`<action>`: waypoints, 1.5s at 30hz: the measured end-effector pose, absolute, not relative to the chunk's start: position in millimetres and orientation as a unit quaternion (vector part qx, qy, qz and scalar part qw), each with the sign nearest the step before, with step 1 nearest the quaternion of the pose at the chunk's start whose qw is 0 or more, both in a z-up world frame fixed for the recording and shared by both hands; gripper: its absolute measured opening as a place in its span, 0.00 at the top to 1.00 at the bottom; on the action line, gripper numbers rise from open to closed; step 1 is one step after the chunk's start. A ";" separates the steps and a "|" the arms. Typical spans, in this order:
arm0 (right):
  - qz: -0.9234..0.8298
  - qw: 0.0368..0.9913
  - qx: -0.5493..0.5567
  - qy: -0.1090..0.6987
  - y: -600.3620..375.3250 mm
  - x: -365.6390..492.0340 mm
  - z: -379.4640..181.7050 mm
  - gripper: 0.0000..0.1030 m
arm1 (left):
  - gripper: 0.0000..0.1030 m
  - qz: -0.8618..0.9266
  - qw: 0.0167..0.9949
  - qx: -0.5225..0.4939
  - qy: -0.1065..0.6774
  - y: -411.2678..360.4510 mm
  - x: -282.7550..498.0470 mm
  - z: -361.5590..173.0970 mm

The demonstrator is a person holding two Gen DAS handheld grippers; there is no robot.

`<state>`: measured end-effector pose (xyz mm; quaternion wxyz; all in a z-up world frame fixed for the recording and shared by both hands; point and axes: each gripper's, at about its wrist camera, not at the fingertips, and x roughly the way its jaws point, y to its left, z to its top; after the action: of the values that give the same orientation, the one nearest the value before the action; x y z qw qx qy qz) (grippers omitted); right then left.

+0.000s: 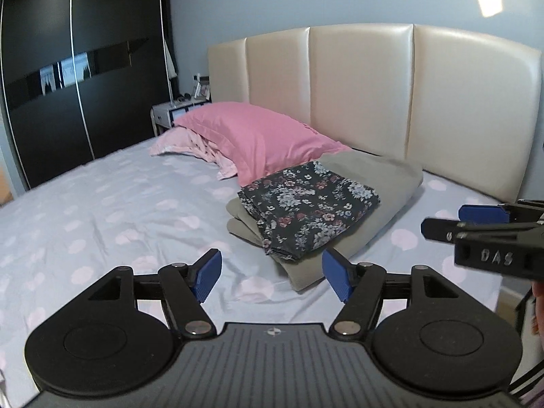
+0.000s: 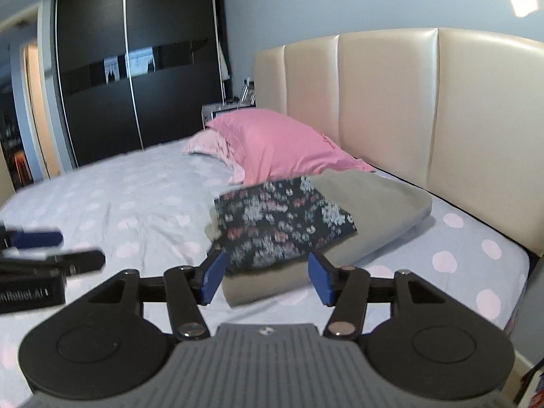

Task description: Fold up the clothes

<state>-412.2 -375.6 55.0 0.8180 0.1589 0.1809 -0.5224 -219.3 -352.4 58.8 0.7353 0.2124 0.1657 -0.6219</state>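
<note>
Glossy leather headboard [image 1: 357,78]; matt cloth floral garment [image 1: 309,204].

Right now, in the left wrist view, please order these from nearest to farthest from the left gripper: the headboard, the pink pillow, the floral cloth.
Measured from the left gripper, which is open and holds nothing:
1. Floral cloth, folded on a grey cloth, just ahead and slightly to the right.
2. Pink pillow, behind the cloth, toward the left.
3. Headboard, at the back, against the wall.
</note>
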 end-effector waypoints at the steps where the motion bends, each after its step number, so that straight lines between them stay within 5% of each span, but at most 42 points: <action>1: -0.523 0.816 0.157 0.187 -374.5 -410.6 51.8 0.44 | 0.37 -0.618 0.739 0.216 0.161 -352.3 -222.2 56.0; 14: -0.585 0.747 0.240 0.205 -402.0 -414.0 20.2 0.41 | 0.37 -0.600 0.738 0.216 0.221 -373.9 -234.9 19.4; 45: -0.565 0.776 0.188 0.207 -384.0 -393.4 28.9 0.36 | 0.27 -0.573 0.761 0.195 0.235 -366.0 -228.6 25.8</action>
<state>-393.4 -384.0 28.9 0.7762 0.1877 0.2074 -0.5650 -228.6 -366.0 25.8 0.7606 0.1946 0.2346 -0.5732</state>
